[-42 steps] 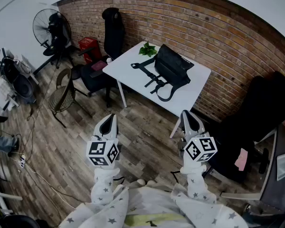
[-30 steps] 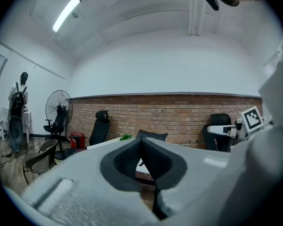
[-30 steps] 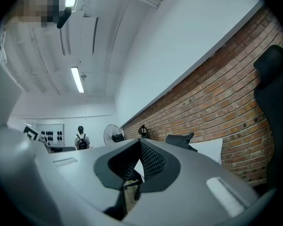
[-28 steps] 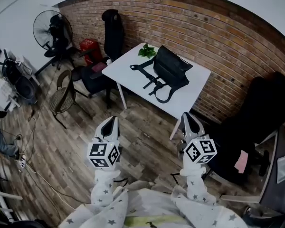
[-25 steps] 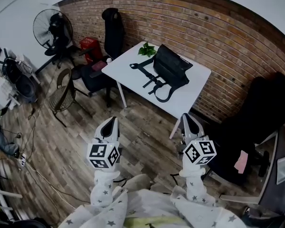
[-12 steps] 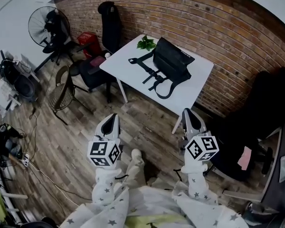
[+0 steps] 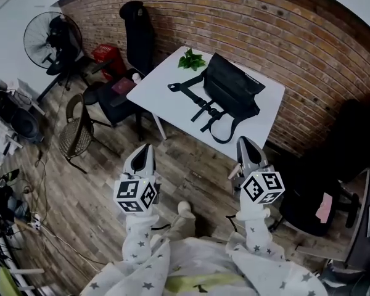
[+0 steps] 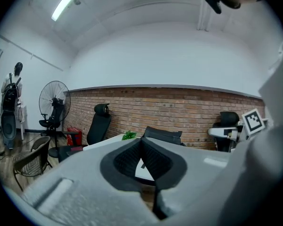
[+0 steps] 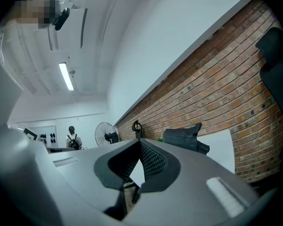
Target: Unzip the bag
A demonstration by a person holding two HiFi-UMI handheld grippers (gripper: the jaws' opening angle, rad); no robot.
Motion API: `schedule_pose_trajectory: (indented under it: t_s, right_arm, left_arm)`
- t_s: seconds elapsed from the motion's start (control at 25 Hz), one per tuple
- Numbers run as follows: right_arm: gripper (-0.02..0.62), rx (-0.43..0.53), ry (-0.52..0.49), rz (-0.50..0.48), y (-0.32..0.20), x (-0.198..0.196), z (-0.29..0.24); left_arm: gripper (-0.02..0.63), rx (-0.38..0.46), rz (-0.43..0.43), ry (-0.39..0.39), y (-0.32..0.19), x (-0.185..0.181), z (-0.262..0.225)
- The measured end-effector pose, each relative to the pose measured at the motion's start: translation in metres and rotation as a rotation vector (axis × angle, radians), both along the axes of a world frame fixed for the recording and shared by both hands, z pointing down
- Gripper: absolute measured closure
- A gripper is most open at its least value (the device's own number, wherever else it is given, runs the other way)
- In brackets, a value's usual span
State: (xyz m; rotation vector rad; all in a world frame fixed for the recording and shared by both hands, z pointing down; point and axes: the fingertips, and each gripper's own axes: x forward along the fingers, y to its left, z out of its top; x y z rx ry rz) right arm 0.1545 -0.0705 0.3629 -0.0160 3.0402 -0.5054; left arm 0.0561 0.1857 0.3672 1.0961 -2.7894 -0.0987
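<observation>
A black bag stands on a white table by the brick wall, its straps trailing toward me. Both grippers are held over the wooden floor, well short of the table. My left gripper is shut and empty, pointing at the table's near left side. My right gripper is shut and empty, near the table's right front corner. The left gripper view shows the bag far beyond the closed left gripper. In the right gripper view the bag sits past the closed right gripper.
A small green plant sits at the table's far edge. Black office chairs and a wicker chair stand left of the table, with a fan further left. Another black chair is at the right. A person stands far off.
The view has moved closer to the table, and the bag now looks larger and sits further right. Both grippers stay shut and keep their places in front of me.
</observation>
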Motion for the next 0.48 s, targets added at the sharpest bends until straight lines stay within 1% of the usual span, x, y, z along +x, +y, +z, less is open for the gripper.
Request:
schedule_pose_trajectory:
  t_s: [0.28, 0.48]
  right_arm:
    - [0.588, -0.015, 0.028, 0.069, -0.004, -0.063, 0.008]
    - [0.588, -0.018, 0.034, 0.127, -0.006, -0.096, 0.012]
  left_arm:
    - [0.607, -0.001, 0.075, 0.019, -0.015, -0.081, 0.006]
    - [0.607, -0.006, 0.138, 0.025, -0.025, -0.122, 0.012]
